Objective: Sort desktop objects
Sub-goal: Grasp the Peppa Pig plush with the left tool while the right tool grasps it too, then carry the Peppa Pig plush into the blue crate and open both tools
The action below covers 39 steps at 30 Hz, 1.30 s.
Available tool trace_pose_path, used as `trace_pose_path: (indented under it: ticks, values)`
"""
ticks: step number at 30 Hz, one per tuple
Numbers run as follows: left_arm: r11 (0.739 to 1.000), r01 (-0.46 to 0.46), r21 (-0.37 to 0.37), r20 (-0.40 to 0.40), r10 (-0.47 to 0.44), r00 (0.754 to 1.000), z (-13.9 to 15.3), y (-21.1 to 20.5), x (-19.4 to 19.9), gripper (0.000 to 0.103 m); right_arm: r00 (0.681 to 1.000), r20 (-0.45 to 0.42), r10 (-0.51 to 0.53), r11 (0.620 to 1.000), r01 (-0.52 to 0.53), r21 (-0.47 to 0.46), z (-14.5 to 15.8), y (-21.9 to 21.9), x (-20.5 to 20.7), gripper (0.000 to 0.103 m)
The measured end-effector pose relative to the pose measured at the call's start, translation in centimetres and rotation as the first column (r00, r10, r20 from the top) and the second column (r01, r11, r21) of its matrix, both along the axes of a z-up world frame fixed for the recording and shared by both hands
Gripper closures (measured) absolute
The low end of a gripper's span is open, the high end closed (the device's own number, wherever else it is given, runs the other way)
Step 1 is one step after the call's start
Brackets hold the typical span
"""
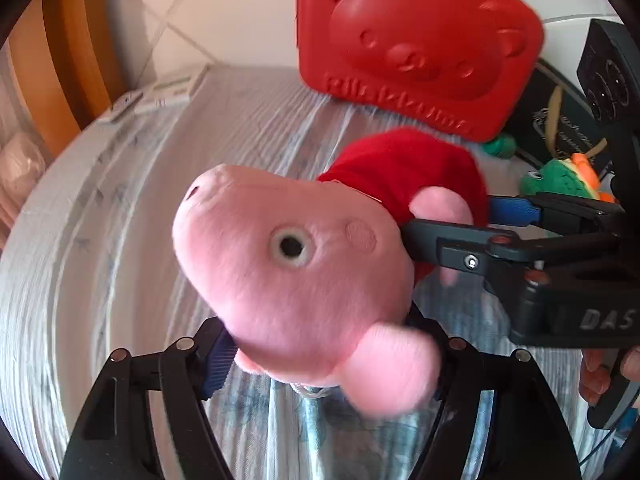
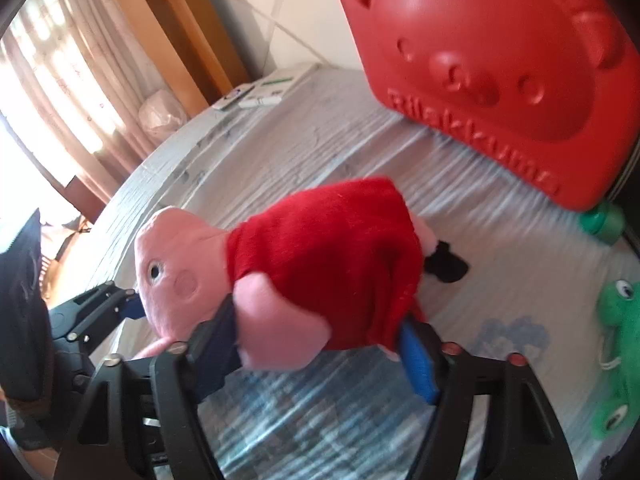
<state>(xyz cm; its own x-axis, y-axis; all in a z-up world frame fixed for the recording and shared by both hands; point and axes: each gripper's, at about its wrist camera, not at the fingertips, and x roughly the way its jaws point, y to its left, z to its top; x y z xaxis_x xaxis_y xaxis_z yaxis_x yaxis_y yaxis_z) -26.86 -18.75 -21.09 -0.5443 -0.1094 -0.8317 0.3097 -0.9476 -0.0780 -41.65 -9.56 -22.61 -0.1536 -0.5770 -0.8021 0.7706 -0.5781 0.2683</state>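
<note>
Above the cloth-covered surface (image 2: 320, 128) a plush pig (image 1: 288, 256) is held between both grippers. Its pink head is pinched by the left gripper (image 1: 332, 352), blue pads pressed against the lower head near the ears. Its red-dressed body is pinched by the right gripper (image 2: 316, 344), pads squeezed into the fabric below the pink arm. The two-point hold is probably meant to keep the floppy toy from sagging during a handover or a carry; which one cannot be told. The pig is soft, fuzzy, rounded, with an embroidered eye and cheek patch, and dents under the pads. One black foot hangs behind the body. A red plastic case (image 2: 496, 76) stands tilted at the back, hard, glossy, with a moulded bear face and raised lettering. A green frog toy (image 2: 618, 360) lies at right, seemingly crocheted, well apart from the pig. The cloth is pale, ribbed, with faint blue print. Remote controls (image 2: 248, 98) lie at the far edge.
</note>
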Motion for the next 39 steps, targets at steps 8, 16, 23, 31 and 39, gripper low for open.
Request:
trace_pose_path:
  ticks: [8,16,23,31,39]
  values:
    - [0.996,0.077,-0.037,-0.075,-0.08,0.994,5.0,2.3,3.2,0.034,0.994,-0.099,-0.044,0.999,0.043,-0.004,4.8,3.1,4.6,0.067]
    - [0.979,0.181,-0.094,-0.227,-0.199,0.953,12.7,7.2,8.2,0.034,0.943,-0.267,-0.199,0.978,0.174,-0.113,13.1,9.6,11.9,0.068]
    - [0.928,0.337,-0.159,-0.375,-0.373,0.849,19.9,15.0,12.8,0.034,0.823,-0.395,-0.409,0.912,0.355,-0.204,20.9,17.9,19.3,0.068]
    - [0.795,0.554,-0.246,-0.51,-0.592,0.624,27.4,25.8,17.3,0.034,0.584,-0.517,-0.626,0.773,0.555,-0.308,28.7,29.1,28.6,0.068]
    - [0.606,0.747,-0.273,-0.541,-0.739,0.402,31.9,39.0,18.5,0.034,0.332,-0.519,-0.788,0.572,0.708,-0.415,32.7,41.5,34.8,0.068]
